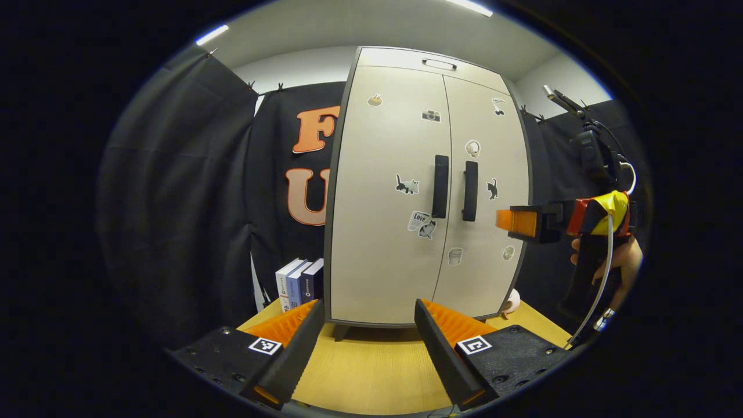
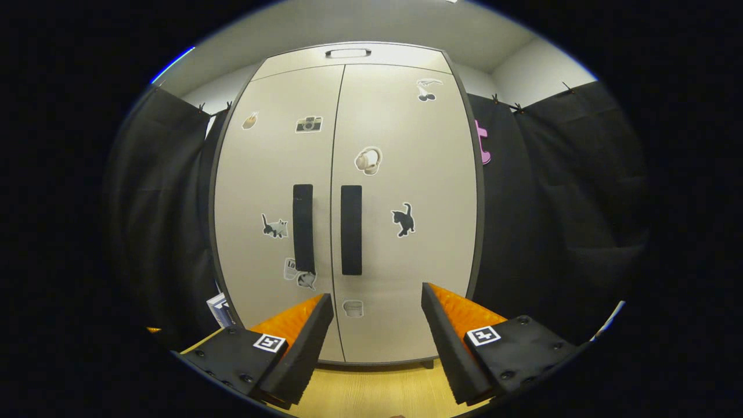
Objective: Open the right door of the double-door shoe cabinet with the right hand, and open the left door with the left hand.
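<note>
A pale shoe cabinet [image 1: 406, 191] stands upright on a wooden table [image 1: 371, 371], both doors closed. The left door [image 1: 386, 197] and right door [image 1: 482, 197] meet at a centre seam, each with a dark vertical handle beside it: the left handle [image 1: 440, 186] and the right handle [image 1: 470, 190]. Small stickers dot both doors. In the left gripper view, the left gripper [image 1: 368, 325] sits low and near the table, fingers spread wide with nothing between them, well apart from the cabinet. A few books [image 1: 299, 284] stand upright just left of the cabinet. At the right of the same view, a hand [image 1: 624, 261] holds the right gripper [image 1: 511, 222] level, near the right door's edge. In the right gripper view, the right gripper [image 2: 377, 331] also gapes wide and empty, facing the door seam [image 2: 334, 209], with both handles above its fingers.
</note>
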Available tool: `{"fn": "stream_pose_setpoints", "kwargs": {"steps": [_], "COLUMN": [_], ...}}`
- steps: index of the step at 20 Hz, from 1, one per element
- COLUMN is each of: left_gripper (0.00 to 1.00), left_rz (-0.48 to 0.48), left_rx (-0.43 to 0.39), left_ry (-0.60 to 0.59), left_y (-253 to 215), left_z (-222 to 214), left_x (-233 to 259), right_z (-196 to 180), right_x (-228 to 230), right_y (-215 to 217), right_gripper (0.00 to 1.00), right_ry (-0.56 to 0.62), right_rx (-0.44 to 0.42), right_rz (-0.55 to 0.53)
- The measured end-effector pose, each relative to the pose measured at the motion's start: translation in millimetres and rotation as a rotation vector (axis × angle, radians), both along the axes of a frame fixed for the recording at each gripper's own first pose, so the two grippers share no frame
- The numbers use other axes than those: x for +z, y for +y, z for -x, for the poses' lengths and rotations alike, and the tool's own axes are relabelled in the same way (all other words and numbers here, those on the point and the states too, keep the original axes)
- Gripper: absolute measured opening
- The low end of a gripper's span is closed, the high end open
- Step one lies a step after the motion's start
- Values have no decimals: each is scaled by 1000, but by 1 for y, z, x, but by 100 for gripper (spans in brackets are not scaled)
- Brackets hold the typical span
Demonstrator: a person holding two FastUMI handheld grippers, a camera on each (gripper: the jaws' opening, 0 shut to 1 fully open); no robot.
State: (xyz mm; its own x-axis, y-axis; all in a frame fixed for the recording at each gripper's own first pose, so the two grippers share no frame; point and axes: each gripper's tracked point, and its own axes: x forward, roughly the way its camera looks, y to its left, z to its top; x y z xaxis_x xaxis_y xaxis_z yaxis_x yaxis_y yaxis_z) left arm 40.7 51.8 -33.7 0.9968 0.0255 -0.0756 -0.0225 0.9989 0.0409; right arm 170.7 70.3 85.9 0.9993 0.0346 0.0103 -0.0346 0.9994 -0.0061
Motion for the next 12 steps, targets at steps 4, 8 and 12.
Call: {"fn": "stream_pose_setpoints", "kwargs": {"steps": [4,8,12], "left_gripper": [95,95,95], "left_rz": [2,0,-6], "left_rx": [22,38,52], "left_ry": [3,9,10], "left_y": [10,17,25], "left_z": [-9,-19,-27], "left_x": [-2,-5,-4], "right_z": [-34,-65,-96], "right_x": [10,18,12], "right_y": [15,28,30], "right_gripper": [98,92,88], "right_ry": [10,6,44], "right_rx": [24,31,19], "right_rz": [-13,9,-9]}}
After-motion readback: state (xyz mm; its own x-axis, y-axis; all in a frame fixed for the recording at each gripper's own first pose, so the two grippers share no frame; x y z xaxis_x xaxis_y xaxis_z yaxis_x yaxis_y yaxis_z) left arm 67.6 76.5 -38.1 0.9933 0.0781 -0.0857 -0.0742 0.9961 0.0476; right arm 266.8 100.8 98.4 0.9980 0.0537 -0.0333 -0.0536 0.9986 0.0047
